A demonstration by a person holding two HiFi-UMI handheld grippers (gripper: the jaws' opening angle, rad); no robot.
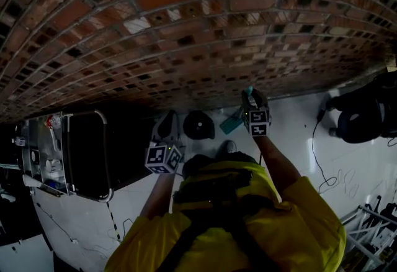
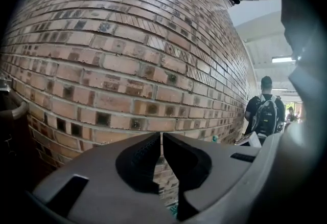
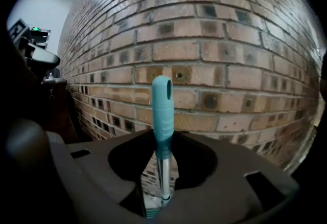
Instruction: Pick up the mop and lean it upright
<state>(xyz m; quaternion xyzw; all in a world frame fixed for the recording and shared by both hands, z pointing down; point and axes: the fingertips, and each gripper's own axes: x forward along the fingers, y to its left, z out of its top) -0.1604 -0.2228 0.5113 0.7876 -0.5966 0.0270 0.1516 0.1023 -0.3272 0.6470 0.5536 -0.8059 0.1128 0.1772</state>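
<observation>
The mop's teal handle grip (image 3: 162, 110) stands upright in front of the brick wall (image 3: 214, 49), its silver shaft (image 3: 163, 177) running down between my right gripper's jaws. My right gripper (image 3: 162, 138) is shut on the handle just below the teal grip. In the head view, my right gripper (image 1: 250, 98) is up against the wall, and the teal mop head (image 1: 231, 123) lies on the pale floor below it. My left gripper (image 1: 167, 123) hovers to its left, apart from the mop. It is shut and empty (image 2: 162, 138), facing the bricks.
A black metal-framed cart (image 1: 84, 153) stands at the left along the brick wall (image 1: 186, 28). A round black object (image 1: 198, 125) sits on the floor between the grippers. A person with a backpack (image 1: 363, 115) stands at the right, and cables (image 1: 322, 165) trail on the floor.
</observation>
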